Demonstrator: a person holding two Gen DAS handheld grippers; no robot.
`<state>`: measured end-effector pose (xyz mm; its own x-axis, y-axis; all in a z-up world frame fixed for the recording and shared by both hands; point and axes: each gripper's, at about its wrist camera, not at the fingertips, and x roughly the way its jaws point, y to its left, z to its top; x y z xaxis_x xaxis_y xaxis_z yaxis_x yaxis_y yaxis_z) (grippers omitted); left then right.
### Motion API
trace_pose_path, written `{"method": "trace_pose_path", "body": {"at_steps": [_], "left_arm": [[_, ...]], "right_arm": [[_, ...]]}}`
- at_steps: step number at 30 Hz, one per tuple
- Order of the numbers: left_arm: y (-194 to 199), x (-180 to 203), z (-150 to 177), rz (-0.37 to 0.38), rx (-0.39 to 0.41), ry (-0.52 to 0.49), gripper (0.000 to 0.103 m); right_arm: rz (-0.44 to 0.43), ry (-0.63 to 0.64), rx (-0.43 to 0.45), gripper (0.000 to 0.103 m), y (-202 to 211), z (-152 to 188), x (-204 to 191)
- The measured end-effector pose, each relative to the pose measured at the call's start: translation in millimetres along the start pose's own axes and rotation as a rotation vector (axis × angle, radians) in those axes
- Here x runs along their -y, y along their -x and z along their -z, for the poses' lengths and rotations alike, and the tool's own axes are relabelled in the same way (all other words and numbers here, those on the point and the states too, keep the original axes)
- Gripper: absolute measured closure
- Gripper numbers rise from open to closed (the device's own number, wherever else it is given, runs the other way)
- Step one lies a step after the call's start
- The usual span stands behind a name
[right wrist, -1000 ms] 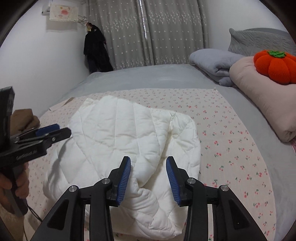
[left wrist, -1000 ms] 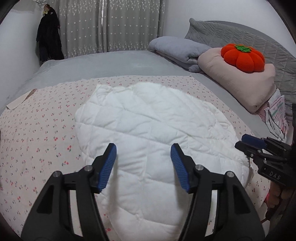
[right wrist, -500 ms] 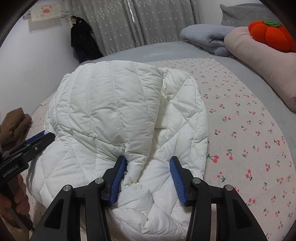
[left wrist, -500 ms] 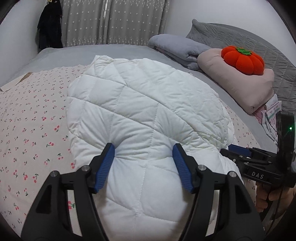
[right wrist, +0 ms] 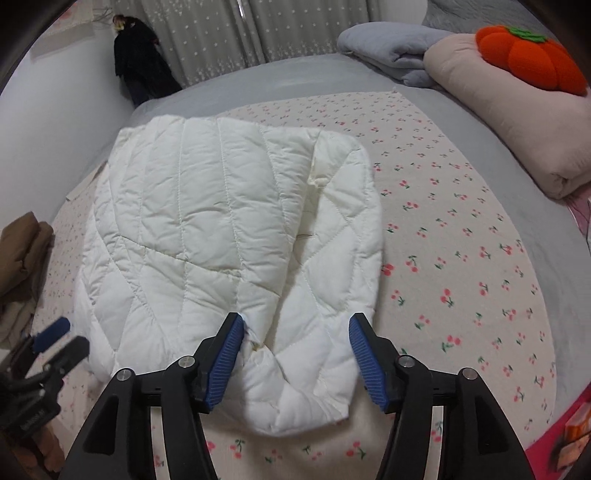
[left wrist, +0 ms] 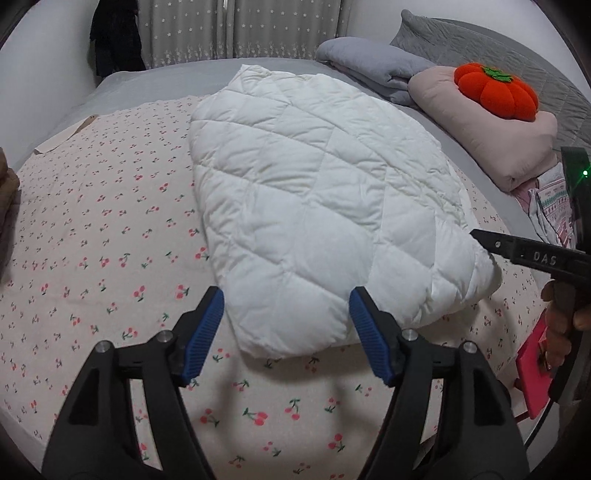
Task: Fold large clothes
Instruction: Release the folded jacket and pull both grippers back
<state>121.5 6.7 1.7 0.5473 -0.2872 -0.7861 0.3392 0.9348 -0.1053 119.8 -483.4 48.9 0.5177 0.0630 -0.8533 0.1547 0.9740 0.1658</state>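
Your left gripper (left wrist: 286, 336) and right gripper (right wrist: 297, 356) are both released, jaws opening, the folded white jacket's (left wrist: 321, 206) near edge between them, not pinched. The jacket lies flat on the cherry-print sheet (left wrist: 110, 229) on the bed, set down after a fold. Sleeves are hidden inside; the zipper isn't visible.

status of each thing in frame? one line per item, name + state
White quilted jacket: folded into a bundle, lying flat on the cherry-print sheet.
Left gripper: jaws opening, nothing pinched, jacket's near edge between the tips.
Right gripper: jaws opening, jacket's hem between them, not clamped.
Grey blanket: folded, at the head of the bed.
Pumpkin cushion: sitting on the pink pillow.
Curtains: drawn.
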Motion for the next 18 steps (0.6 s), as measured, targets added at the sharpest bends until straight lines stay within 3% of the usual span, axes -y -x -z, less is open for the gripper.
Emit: {"method": "trace_pose_path", "body": {"at_steps": [4,8,12,13,15,18], "left_arm": [[8.6,-7.2,6.5,-0.016,-0.014,0.016,0.032],[7.0,-14.2,11.5,-0.099,-0.073,-0.02,0.032],[18.0,-20.1,7.1,-0.123,-0.071,0.032,0.031],[22.6,-19.8,5.0,-0.121,-0.068,0.049,0.03],[32.8,-16.0,1.2,-0.112,-0.057,0.071,0.019],[45.7,-2.9,-2.9,-0.121,-0.036,0.074,0.017]], "right_arm": [[-0.009,0.014,0.029,0.037,20.3,8.9,4.8],[0.025,0.056,0.029,0.036,33.5,12.0,16.6],[0.029,-0.009,0.054,0.036,49.9,18.0,44.6],[0.01,-0.034,0.057,0.034,55.0,20.4,50.2],[-0.024,-0.059,0.078,0.029,66.0,24.6,55.7],[-0.031,-0.052,0.127,0.019,81.2,28.2,49.3]]}}
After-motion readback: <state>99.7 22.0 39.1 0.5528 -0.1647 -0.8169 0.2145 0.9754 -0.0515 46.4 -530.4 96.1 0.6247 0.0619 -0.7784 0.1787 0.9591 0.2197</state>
